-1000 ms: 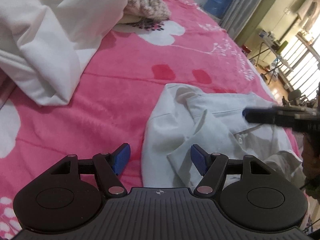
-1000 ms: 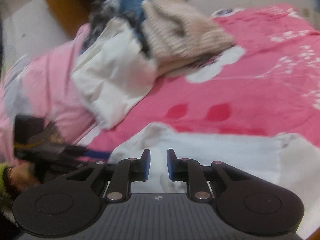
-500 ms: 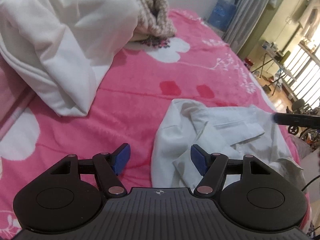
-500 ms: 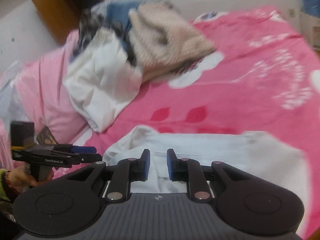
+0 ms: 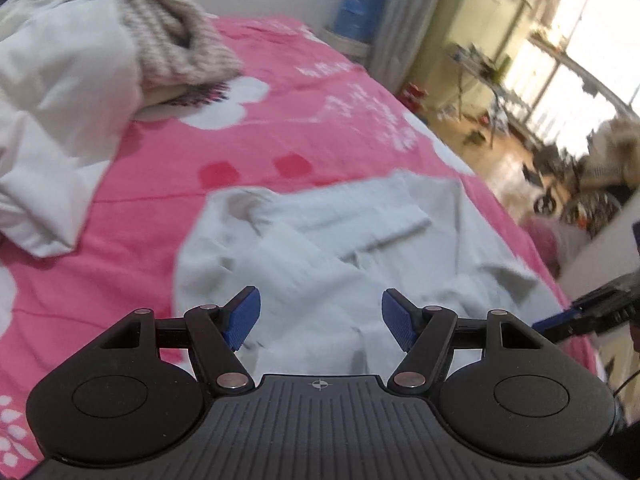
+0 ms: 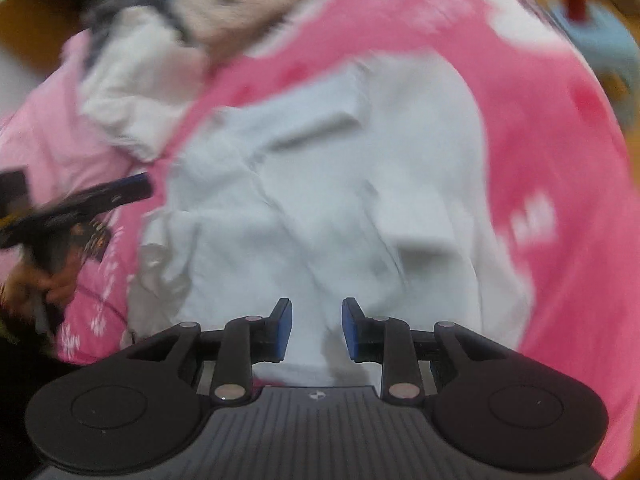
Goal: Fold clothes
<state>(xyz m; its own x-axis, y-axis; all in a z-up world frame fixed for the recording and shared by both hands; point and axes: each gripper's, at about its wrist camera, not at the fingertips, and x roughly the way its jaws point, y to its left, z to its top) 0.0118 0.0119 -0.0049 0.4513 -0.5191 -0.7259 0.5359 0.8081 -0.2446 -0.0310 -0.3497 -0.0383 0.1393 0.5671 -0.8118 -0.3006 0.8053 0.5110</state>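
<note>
Shirt [image 5: 340,248] lies rumpled on the pink bed [image 5: 248,152], both grippers hovering apart and empty, the right gripper [image 6: 316,330] just widening; next, I'd say, pinch an edge near six o'clock while the left gripper [image 5: 320,316] takes another.

white shirt [image 5: 320,248]: showing thin, matt, creased woven cloth | pink blanket [image 5: 168,168]: looking soft, fleecy, matt | knitted garment [image 5: 176,40]: showing coarse ribbed beige wool | white bedding [image 5: 52,92]: lying smooth, matt | left gripper [image 5: 320,318]: showing matt black plastic, ribbed blue pads [image 5: 242,320], shiny metal rivets | floor [image 5: 496,160]: shining like glossy wood
</note>
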